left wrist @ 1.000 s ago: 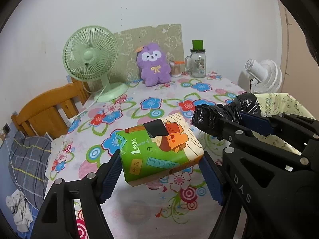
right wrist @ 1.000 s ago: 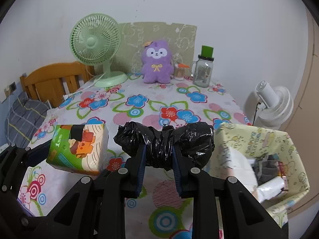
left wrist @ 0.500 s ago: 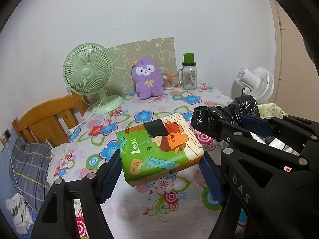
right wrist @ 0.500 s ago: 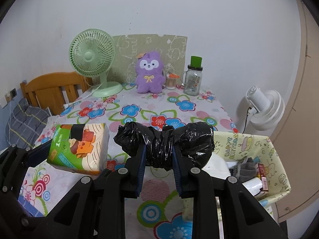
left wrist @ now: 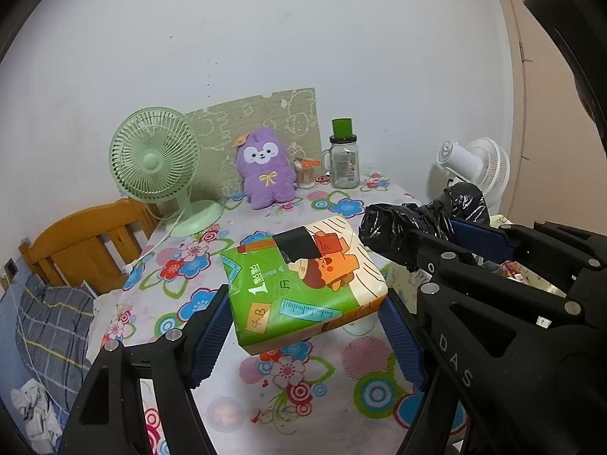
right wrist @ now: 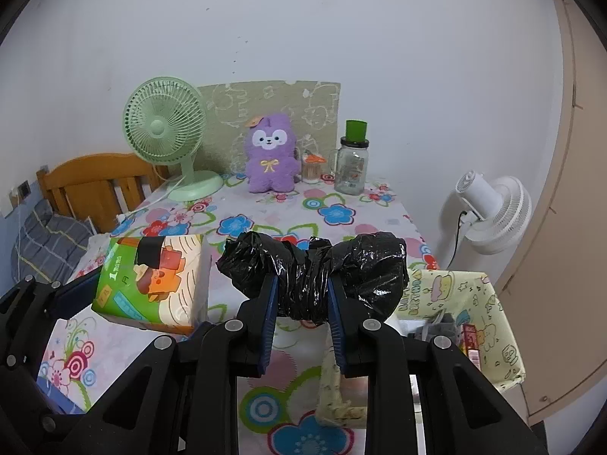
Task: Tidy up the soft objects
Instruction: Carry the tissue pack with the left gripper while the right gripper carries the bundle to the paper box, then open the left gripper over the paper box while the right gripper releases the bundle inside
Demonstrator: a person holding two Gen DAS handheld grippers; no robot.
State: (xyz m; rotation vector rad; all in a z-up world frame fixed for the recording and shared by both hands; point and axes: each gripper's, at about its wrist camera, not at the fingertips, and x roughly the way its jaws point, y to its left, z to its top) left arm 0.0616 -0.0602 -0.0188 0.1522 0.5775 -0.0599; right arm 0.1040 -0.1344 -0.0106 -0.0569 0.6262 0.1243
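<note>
My left gripper (left wrist: pixel 305 326) is shut on a green and orange tissue pack (left wrist: pixel 303 282), held in the air above the flowered tablecloth (left wrist: pixel 182 265). The same tissue pack (right wrist: pixel 151 284) shows at the left of the right wrist view. My right gripper (right wrist: pixel 301 303) is shut on a crumpled black plastic bag (right wrist: pixel 315 275), pinched at its middle with both ends bulging out. That black bag (left wrist: pixel 417 223) appears to the right of the pack in the left wrist view. A purple plush toy (right wrist: pixel 270 159) sits upright at the far edge of the table.
A green desk fan (right wrist: pixel 167 132), a glass jar with a green lid (right wrist: pixel 353 167) and a small toothpick holder (right wrist: pixel 312 168) line the back. A yellow patterned bin (right wrist: pixel 470 303) with wrappers stands at the table's right; a white fan (right wrist: pixel 489 212) behind it. Wooden chair (right wrist: pixel 95 185) at left.
Both grippers have risen and drawn back from the table with their loads, so the fan, plush and jar look smaller and farther. More of the yellow bin shows. Grips are unchanged.
</note>
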